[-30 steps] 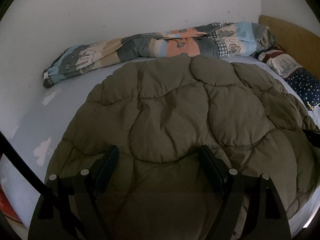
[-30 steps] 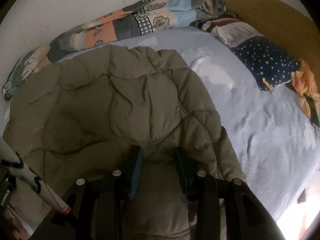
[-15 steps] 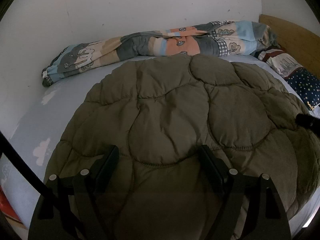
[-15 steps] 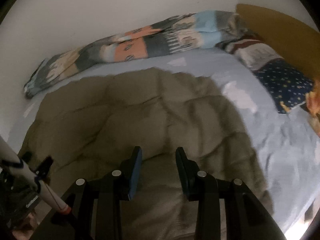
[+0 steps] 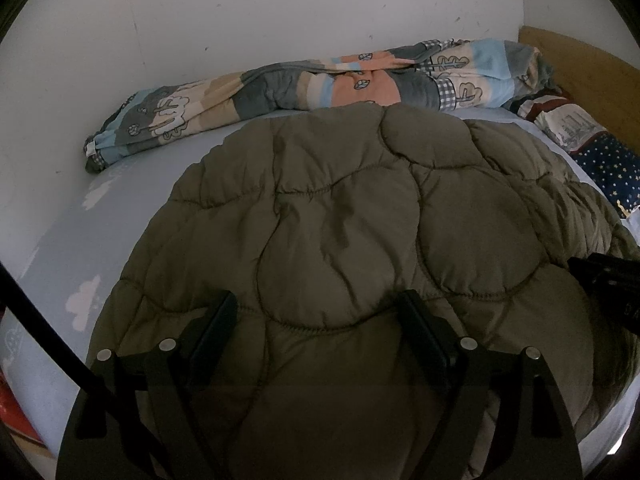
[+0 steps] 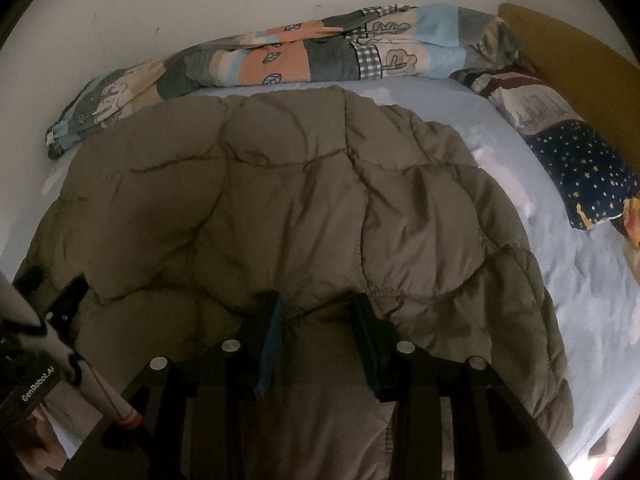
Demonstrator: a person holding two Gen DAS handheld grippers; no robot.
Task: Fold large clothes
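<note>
While the jacket [image 5: 360,240] lies spread on the bed [image 6: 580,280], both near-edge grips should be taken deep: left gripper [image 5: 316,316] gapes wide, right gripper [image 6: 318,312] is narrowed around a fold, contact unclear.

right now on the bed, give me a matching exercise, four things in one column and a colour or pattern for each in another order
Things:
1. jacket
2. rolled blanket
3. pillow
4. bed sheet

Looks:
A. navy with small stars
B. pale blue with white cloud shapes
C. plain olive green, quilted
D. patchwork of peach, grey, blue and cream

Pairs: 1-C, 2-D, 3-A, 4-B
</note>
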